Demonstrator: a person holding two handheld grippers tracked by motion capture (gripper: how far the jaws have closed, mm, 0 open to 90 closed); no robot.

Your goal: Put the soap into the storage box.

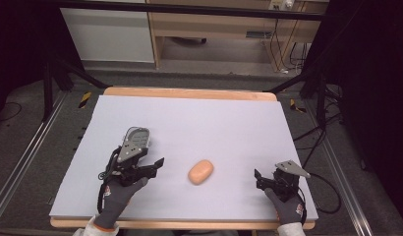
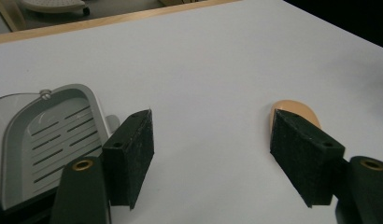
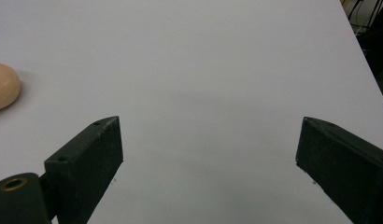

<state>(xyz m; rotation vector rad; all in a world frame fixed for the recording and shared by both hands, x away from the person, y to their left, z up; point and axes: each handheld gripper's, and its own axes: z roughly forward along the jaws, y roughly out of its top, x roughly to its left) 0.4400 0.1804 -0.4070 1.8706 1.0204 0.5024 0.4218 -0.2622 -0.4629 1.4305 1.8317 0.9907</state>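
Both grippers' jaws spread wide with nothing between them, left gripper (image 1: 151, 166) lower left beside a grey slotted dish (image 1: 136, 138), right gripper (image 1: 261, 180) lower right, peach soap-like lump (image 1: 200, 171) lying mid-frame between them on the white table (image 1: 199, 118).

Background of the workspace. A wooden table (image 1: 189, 93), covered by a pale lavender mat (image 1: 199, 123), is set on a grey carpeted floor (image 1: 22, 123). Beyond the table's far edge, a light wooden desk (image 1: 209, 24) and a white cabinet (image 1: 108, 34) are seen. Black frame struts (image 1: 67, 73) and metal floor rails (image 1: 22, 162) flank the table; cables (image 1: 283, 49) hang at its far right. Dark curtains close both sides.
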